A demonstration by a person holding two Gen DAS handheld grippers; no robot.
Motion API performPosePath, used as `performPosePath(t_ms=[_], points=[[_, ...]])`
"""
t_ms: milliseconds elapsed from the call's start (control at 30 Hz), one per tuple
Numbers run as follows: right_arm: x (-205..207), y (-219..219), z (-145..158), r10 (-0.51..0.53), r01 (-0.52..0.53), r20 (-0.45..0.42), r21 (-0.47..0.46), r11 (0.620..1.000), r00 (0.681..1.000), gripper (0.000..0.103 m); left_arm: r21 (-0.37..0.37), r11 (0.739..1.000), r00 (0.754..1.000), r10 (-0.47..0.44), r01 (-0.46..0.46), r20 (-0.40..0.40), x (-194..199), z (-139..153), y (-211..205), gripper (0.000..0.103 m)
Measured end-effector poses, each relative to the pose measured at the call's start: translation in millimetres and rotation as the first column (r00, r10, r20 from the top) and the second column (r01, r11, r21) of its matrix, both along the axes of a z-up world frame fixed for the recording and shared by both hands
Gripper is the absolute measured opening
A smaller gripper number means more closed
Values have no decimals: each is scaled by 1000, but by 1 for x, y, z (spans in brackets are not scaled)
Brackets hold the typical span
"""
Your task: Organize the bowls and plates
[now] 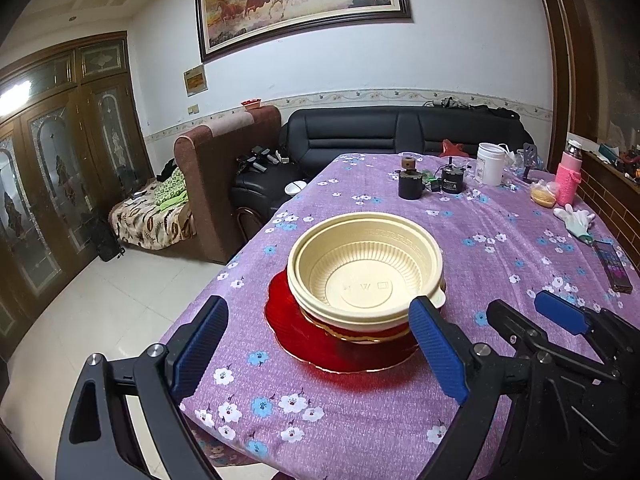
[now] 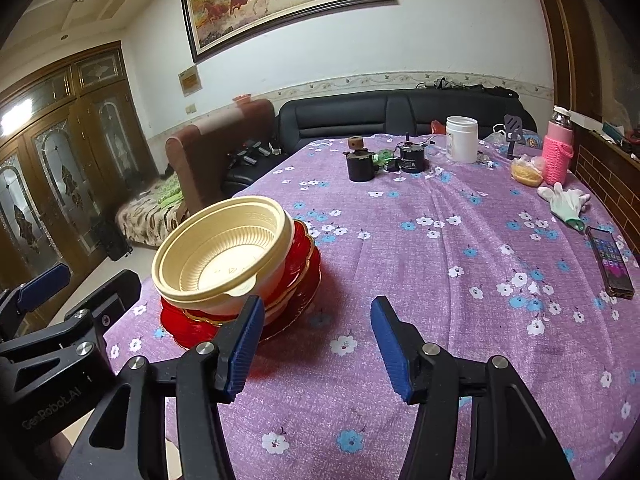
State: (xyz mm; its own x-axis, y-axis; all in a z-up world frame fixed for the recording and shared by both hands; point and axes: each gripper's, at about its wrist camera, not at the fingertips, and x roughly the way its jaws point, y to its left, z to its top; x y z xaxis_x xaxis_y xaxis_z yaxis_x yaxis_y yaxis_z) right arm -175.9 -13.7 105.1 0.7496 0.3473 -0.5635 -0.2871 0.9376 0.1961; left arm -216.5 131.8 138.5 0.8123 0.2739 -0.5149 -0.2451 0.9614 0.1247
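A cream plastic bowl (image 1: 364,276) sits on top of a stack of nested bowls, which rests on a red glass plate (image 1: 296,332) near the table's left edge. The stack also shows in the right wrist view, with the cream bowl (image 2: 224,252) over the red plate (image 2: 300,276). My left gripper (image 1: 316,320) is open and empty, its fingers either side of the stack's near rim. My right gripper (image 2: 316,324) is open and empty, just right of the stack above the purple flowered tablecloth (image 2: 440,280). The right gripper also shows in the left wrist view (image 1: 560,316).
At the table's far end stand a black cup (image 1: 410,184), a small black motor (image 1: 452,180), a white jar (image 1: 490,164) and a pink bottle (image 1: 568,178). A white glove (image 1: 576,218) and a phone (image 1: 614,266) lie at the right edge. The floor drops off left of the table.
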Motion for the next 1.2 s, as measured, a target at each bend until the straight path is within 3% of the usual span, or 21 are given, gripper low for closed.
performPosePath(t_ms=[233, 500, 1200], points=[[-9, 5, -2, -36, 39, 33, -86, 996, 999, 63, -8, 1000, 1000, 3, -3, -7, -5, -4, 1, 92], [-15, 11, -2, -126, 145, 100, -221, 964, 987, 67, -13, 1000, 1000, 11, -11, -9, -7, -7, 3, 92], [-4, 16, -21, -146, 148, 28, -256, 955, 989, 67, -49, 998, 998, 27, -29, -48, 5, -26, 15, 92]])
